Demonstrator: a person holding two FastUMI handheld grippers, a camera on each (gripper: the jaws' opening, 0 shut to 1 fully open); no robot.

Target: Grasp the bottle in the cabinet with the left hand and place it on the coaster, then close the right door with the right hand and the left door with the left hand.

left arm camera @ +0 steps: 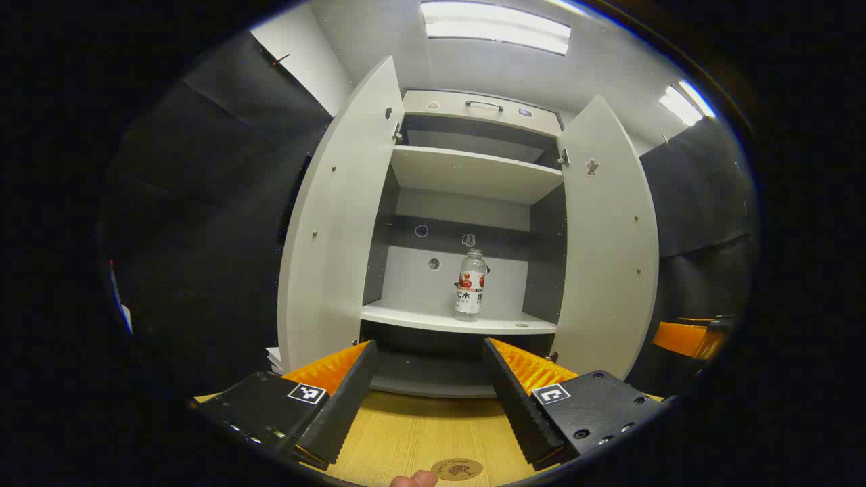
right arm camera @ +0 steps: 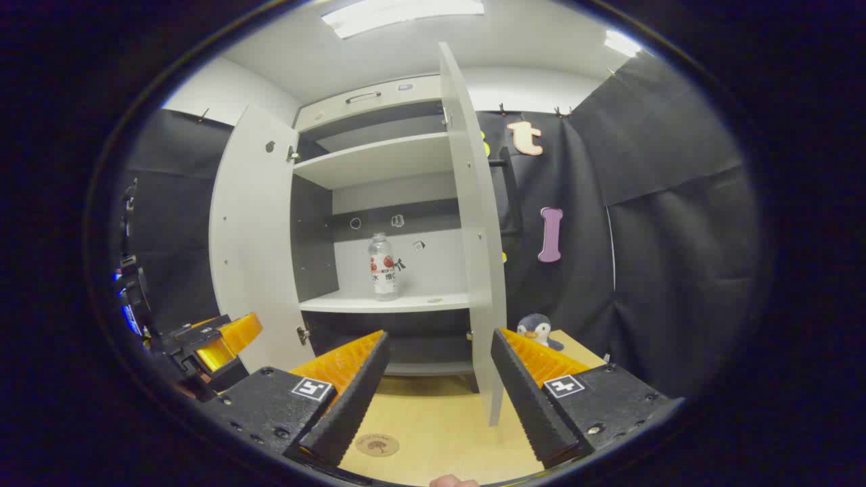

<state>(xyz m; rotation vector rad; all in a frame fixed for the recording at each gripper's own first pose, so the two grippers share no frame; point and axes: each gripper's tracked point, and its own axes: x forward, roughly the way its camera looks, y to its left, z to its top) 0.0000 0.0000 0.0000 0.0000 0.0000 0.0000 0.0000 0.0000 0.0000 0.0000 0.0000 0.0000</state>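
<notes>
The bottle [left arm camera: 470, 285] stands upright on the middle shelf [left arm camera: 433, 318] of the cabinet [left arm camera: 473, 172], a little to the right of the shelf's centre, and nothing touches it. It is a clear plastic bottle with a white cap and a printed label around the body. I cannot tell how full it is, so it may be light or quite heavy. The plastic is probably smooth and a bit slippery, and the thin wall may give under strong pressure. I think the best place to hold it is on the labelled body, below the shoulder, with the fingers on both sides and a moderate squeeze.

The left gripper [left arm camera: 428, 389] hangs in front of the cabinet, well apart from the bottle, with its jaws spread wide and nothing between them. The right gripper [right arm camera: 438, 382] is also wide and empty, and it is near the lower edge of the right door [right arm camera: 477, 237]. Both the right door and the left door [left arm camera: 338, 223] are fully swung out.

The coaster [left arm camera: 457, 469], a small round brown disc, lies on the wooden table [left arm camera: 419, 433] just below the left gripper. A small penguin toy [right arm camera: 538, 329] sits on the table behind the right door.
</notes>
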